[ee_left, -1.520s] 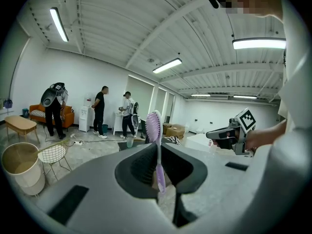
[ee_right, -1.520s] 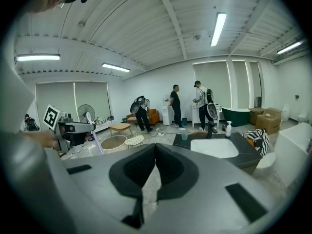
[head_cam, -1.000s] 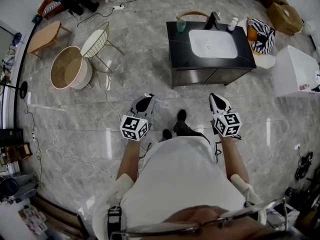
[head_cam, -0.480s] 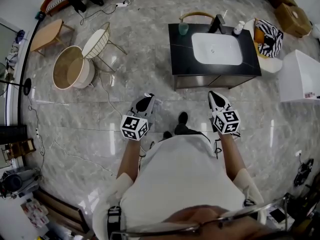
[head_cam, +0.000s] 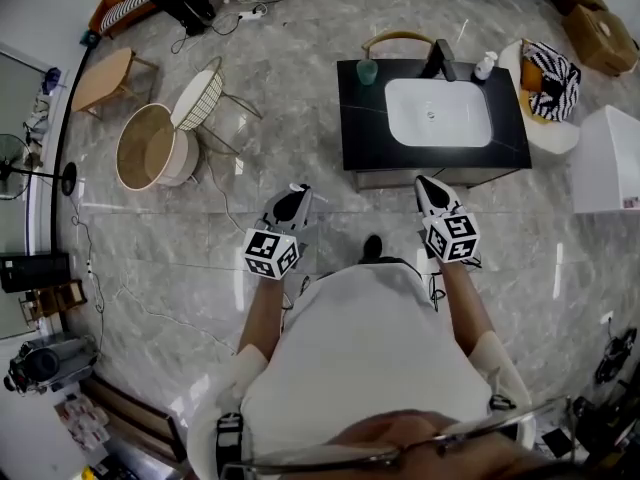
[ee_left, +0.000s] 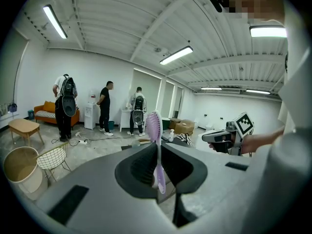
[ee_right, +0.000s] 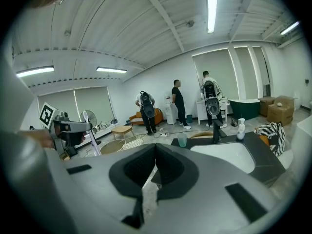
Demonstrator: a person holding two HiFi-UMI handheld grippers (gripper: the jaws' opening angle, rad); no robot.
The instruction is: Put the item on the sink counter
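While clamped, slim lilac toothbrush [ee_left: 156,150], perhaps plastic.

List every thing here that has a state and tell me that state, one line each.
left gripper: shut on toothbrush
toothbrush: clamped upright, bristle end up
right gripper: shut, empty
basin: empty
cup: upright on counter
soap bottle: upright on counter

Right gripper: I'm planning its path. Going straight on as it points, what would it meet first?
Likely the sink counter, just ahead of the right gripper; depth is unclear.
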